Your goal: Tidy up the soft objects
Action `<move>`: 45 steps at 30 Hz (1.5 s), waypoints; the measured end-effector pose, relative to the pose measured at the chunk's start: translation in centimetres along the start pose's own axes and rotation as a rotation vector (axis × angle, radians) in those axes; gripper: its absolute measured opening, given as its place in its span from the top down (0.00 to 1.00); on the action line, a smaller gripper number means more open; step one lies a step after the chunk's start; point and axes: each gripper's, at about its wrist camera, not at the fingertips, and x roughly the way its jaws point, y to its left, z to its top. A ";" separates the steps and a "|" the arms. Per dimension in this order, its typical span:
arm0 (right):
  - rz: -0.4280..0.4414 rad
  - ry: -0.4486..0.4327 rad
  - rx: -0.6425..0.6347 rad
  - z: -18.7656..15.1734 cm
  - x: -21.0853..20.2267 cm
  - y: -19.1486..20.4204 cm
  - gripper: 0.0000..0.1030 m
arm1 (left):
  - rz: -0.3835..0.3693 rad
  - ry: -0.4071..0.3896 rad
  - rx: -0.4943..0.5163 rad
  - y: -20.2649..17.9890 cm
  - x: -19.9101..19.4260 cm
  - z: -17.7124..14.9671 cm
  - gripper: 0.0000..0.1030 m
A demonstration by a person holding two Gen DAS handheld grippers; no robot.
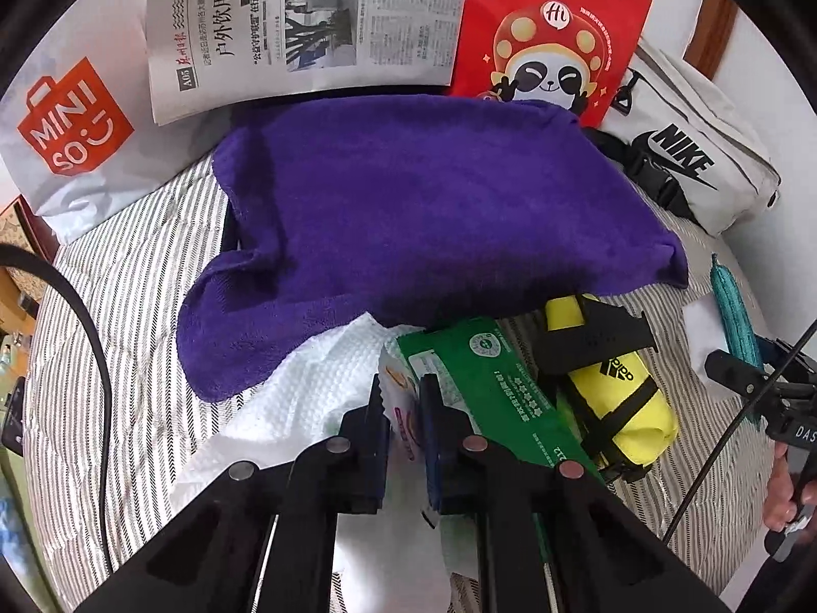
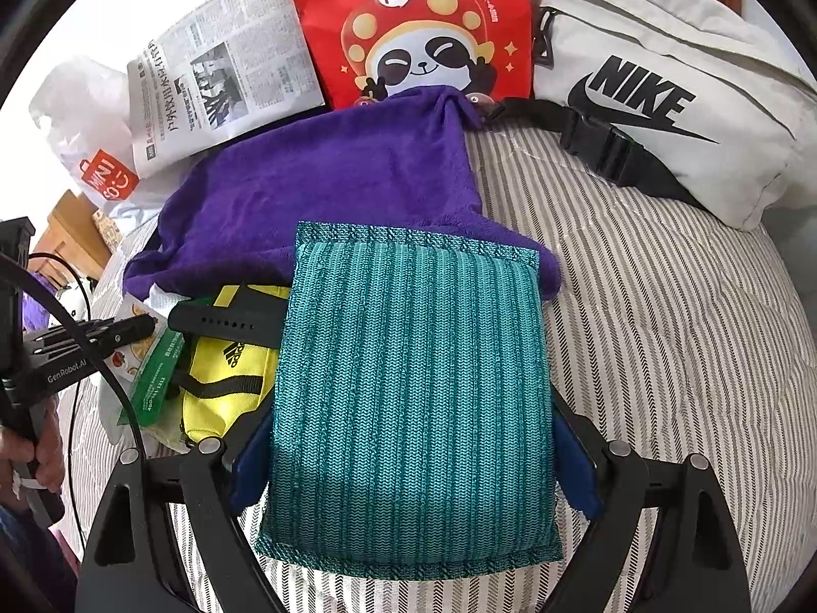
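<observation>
Sorting soft things on the striped bed (image 2: 664, 306): each gripper has one in hand, and the next move seems to be carrying them to their places.

The purple towel (image 1: 434, 214) lies mid-bed under a white NIKE waist bag (image 2: 664, 76), a red panda bag (image 2: 408, 25) and a MINISO bag (image 1: 71, 127). The right gripper (image 2: 408, 465) is clamped across the teal knit pad (image 2: 408, 383); the left gripper (image 1: 403, 439) pinches a thin printed packet (image 1: 403, 398) beside the yellow adidas pouch (image 1: 628, 393).

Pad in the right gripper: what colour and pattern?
Teal pad with fine dark lengthwise stripes in a knit-like weave; clearest in the right wrist view.
</observation>
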 end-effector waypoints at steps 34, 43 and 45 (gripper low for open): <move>-0.035 -0.024 -0.042 1.6 -2.1 2.1 0.14 | -0.111 -0.018 -0.046 2.0 -0.4 0.2 0.91; -0.028 -0.036 -0.052 2.2 -2.6 2.8 0.14 | -0.144 -0.065 -0.083 4.0 -2.9 0.5 0.91; -0.026 -0.043 -0.061 2.5 -2.8 3.1 0.14 | -0.152 -0.071 -0.096 4.4 -3.1 0.7 0.91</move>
